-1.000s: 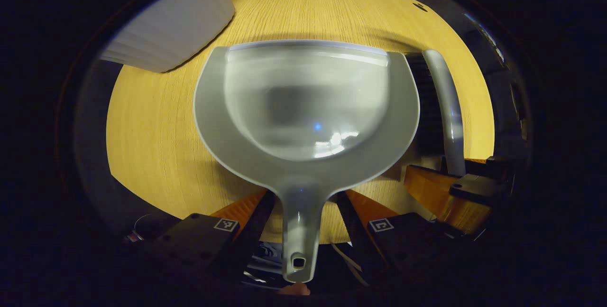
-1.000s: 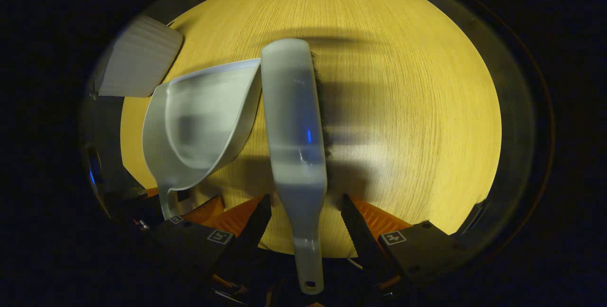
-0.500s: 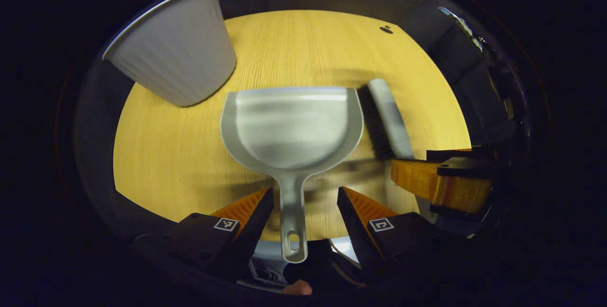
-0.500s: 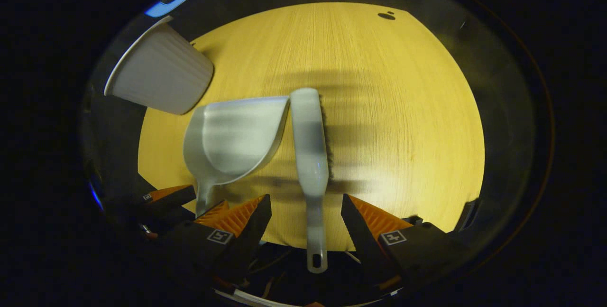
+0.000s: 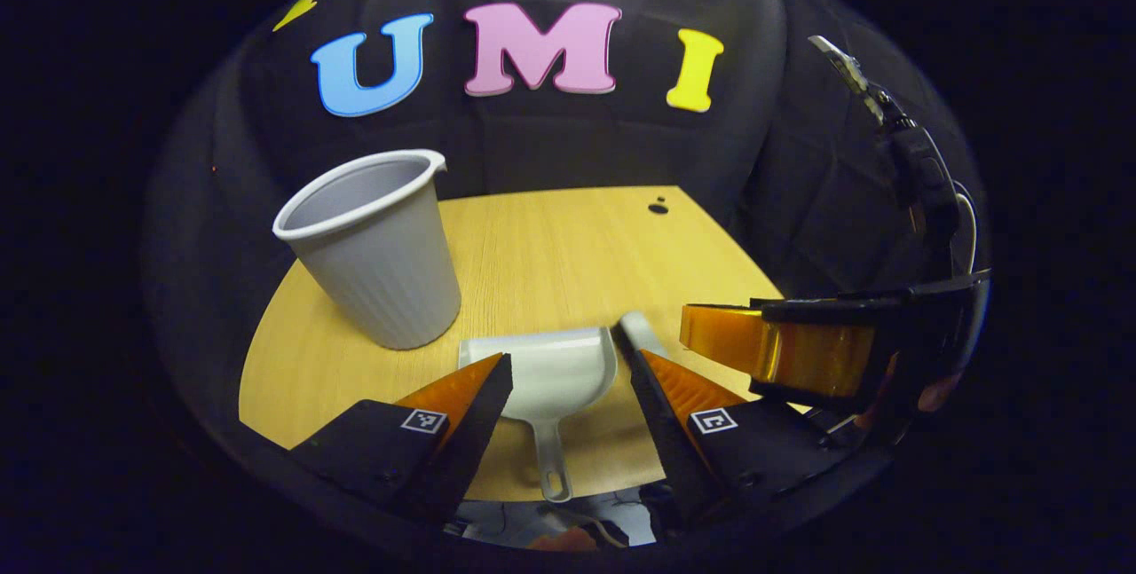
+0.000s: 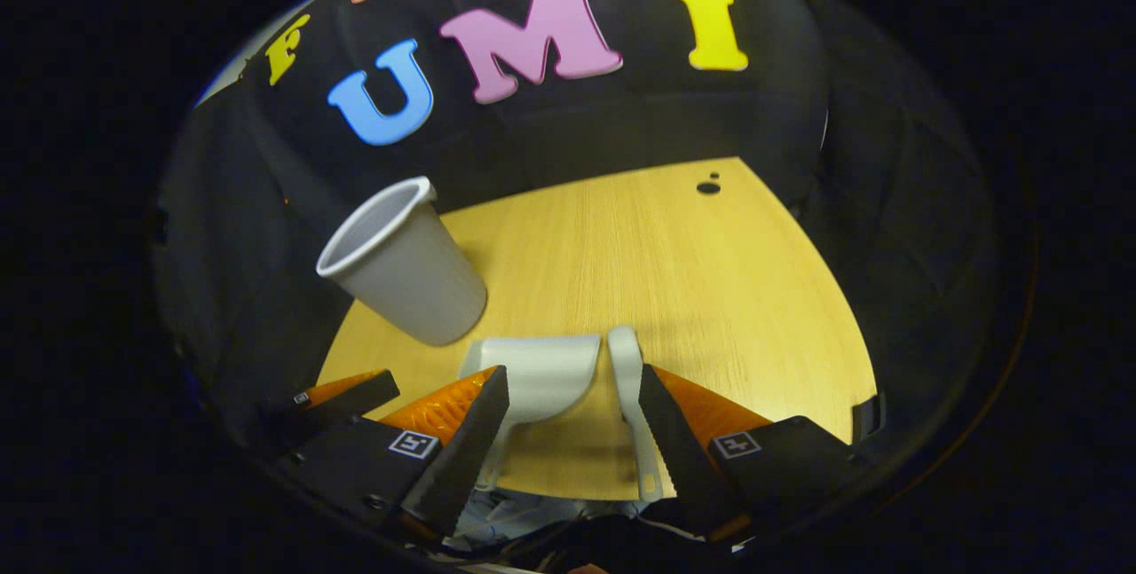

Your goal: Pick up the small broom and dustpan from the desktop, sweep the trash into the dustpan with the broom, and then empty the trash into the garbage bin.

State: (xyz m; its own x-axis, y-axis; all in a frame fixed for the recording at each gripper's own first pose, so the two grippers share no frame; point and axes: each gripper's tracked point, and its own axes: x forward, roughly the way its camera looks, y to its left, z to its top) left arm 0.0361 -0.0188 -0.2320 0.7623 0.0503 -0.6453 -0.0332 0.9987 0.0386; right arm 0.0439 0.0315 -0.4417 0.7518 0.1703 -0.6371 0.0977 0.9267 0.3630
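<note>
Dustpan (image 5: 555,370) lies flat on the wooden desktop (image 5: 550,246), near its front edge, its thin handle pointing toward the camera in the left gripper view and reaching almost to the table's edge; the small broom (image 6: 626,370) lies just beside it on its right, handle likewise toward the front edge; in the right gripper view the two pale pieces sit side by side, very close, though whether they touch cannot be told; the garbage bin (image 5: 377,250), a pale ribbed cup-shaped container, stands upright on the desktop behind and to the left of the dustpan, its mouth open upward; the left gripper (image 5: 568,379) hangs above the front of the table with its fingers spread wide apart and nothing between them, the dustpan seen in the gap below; the right gripper (image 6: 572,392) is likewise spread wide and holds nothing, the broom and part of the dustpan showing between its fingers; a small dark mark (image 6: 708,187) sits near the far corner of the desktop.
</note>
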